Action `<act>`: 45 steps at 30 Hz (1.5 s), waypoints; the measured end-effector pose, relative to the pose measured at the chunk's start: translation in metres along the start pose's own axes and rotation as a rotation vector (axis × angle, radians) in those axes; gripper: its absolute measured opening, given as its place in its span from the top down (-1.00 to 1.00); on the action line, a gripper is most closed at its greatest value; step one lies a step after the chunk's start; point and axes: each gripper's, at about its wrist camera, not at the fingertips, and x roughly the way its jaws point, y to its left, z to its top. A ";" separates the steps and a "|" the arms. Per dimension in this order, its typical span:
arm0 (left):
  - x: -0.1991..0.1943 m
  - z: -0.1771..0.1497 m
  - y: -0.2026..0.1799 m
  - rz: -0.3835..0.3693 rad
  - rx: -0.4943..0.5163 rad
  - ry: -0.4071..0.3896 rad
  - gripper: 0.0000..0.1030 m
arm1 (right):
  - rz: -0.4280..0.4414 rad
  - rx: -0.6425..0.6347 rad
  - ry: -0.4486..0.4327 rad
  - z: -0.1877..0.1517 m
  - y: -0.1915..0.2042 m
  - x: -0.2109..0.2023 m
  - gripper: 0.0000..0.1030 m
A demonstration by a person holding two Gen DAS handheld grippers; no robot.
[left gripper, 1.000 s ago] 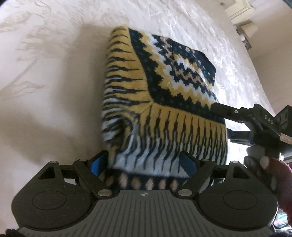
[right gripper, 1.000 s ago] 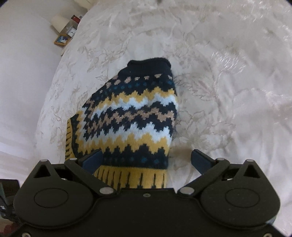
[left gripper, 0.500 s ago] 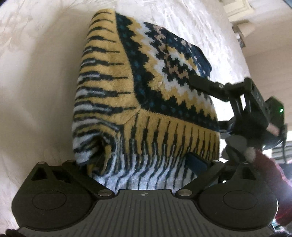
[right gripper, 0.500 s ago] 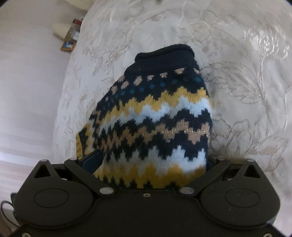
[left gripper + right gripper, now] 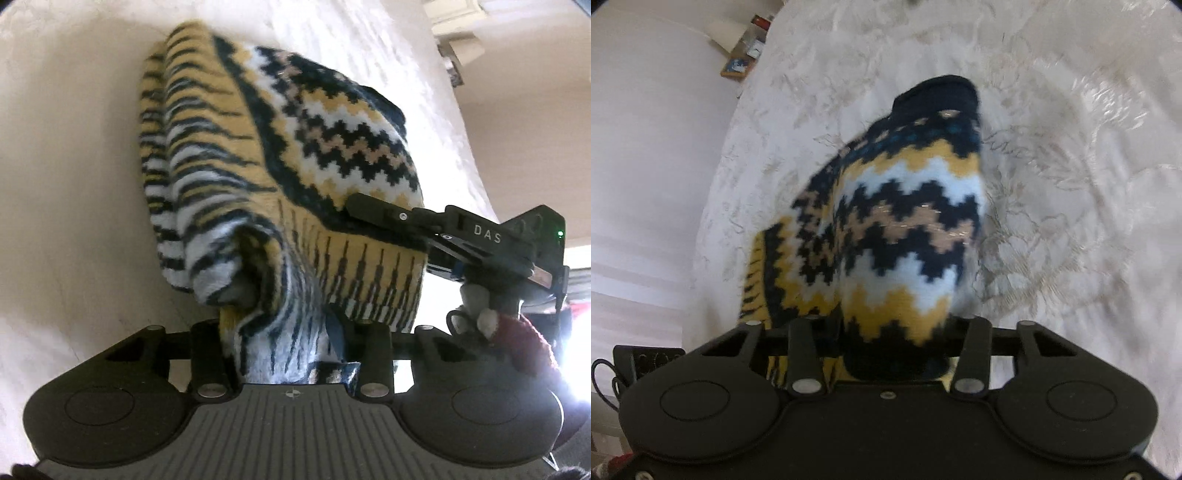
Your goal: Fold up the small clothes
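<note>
Cream bedspread, claws gripping sweater

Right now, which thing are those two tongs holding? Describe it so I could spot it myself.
Look at the pale embroidered bedspread that fills the view. Above it, both the left tongs and the right tongs are clamped on a small knitted sweater. Nothing else here has its navy, yellow, white and tan zigzag bands.

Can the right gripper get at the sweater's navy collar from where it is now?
Probably not: the right gripper is shut on the sweater at its near edge, and the navy collar lies at the far end.
</note>
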 end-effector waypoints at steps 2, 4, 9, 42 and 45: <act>0.002 -0.017 -0.010 0.000 0.022 0.012 0.24 | -0.011 -0.017 0.007 -0.008 0.004 -0.006 -0.03; 0.006 -0.043 -0.021 -0.001 0.037 0.034 0.24 | -0.019 -0.017 0.019 -0.013 0.005 -0.008 -0.03; 0.020 -0.114 -0.049 0.022 0.049 0.066 0.24 | -0.039 -0.019 0.053 -0.014 0.004 -0.011 -0.05; 0.004 -0.191 -0.183 0.364 0.385 -0.288 0.11 | -0.200 -0.108 -0.106 -0.073 -0.031 -0.096 -0.99; 0.010 -0.177 -0.161 0.445 0.347 -0.327 0.10 | -0.223 -0.092 -0.133 -0.065 -0.028 -0.095 -0.99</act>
